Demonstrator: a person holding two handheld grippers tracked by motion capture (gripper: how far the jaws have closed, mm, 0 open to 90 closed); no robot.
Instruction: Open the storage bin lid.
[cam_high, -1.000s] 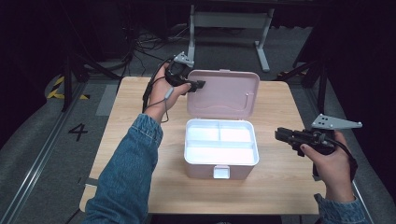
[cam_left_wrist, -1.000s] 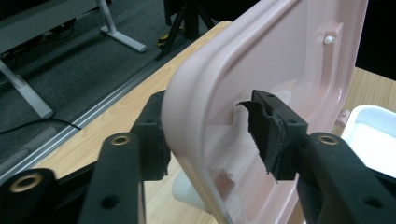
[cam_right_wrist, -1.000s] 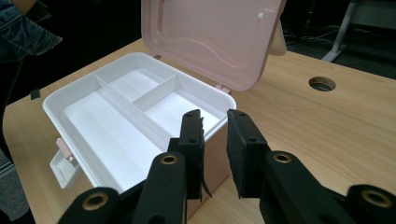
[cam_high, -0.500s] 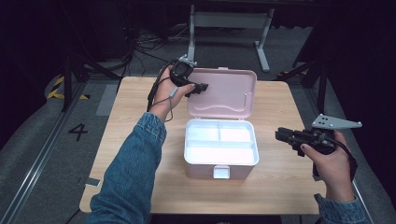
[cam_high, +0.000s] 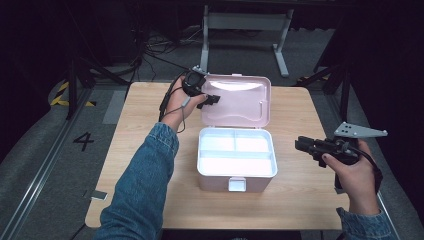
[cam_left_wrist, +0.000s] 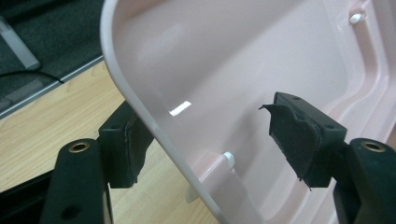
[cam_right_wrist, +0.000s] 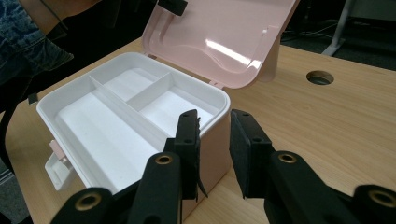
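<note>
While lid (cam_high: 239, 100) apparently unmoved, left gripper (cam_left_wrist: 212, 140) agape astride its edge, right gripper (cam_right_wrist: 214, 154) slightly parted.

A pink box (cam_high: 235, 172) with a white inner tray (cam_high: 236, 152) sits at the centre of the frame on the wooden table, open. The tray has three compartments: two small ones at the back, one long one in front. Its pink lid (cam_high: 239, 100) stands raised behind, hinged at the rear edge, and a white latch (cam_high: 237, 184) hangs at the front
</note>
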